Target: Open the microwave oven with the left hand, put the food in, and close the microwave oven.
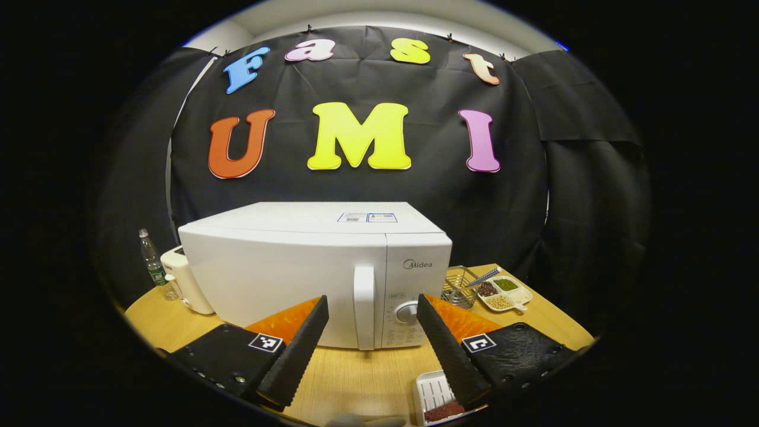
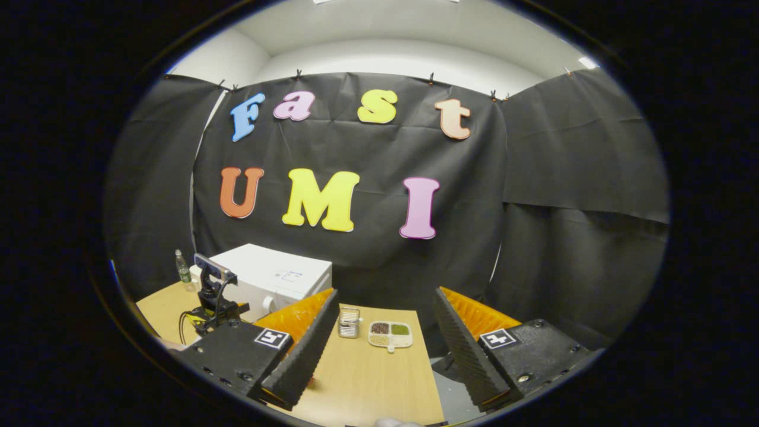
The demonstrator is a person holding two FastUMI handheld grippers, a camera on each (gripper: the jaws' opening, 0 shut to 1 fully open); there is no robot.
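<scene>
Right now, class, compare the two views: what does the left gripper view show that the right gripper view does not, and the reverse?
Left gripper view alone: the microwave's door handle, its dial, a white toaster and a white tray of food. Right gripper view alone: the other gripper's camera mount, seen farther off. Both: the closed microwave, a plastic bottle, a wire basket, a divided dish of beans, the wooden table.

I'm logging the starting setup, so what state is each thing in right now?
microwave oven: door shut, handle untouched.
left hand-held gripper: open, holding nothing, facing the door handle.
right hand-held gripper: open, holding nothing, above the table.
food tray: on the table, outside the oven.
bottle: upright, capped.
divided dish: filled with grains.
</scene>
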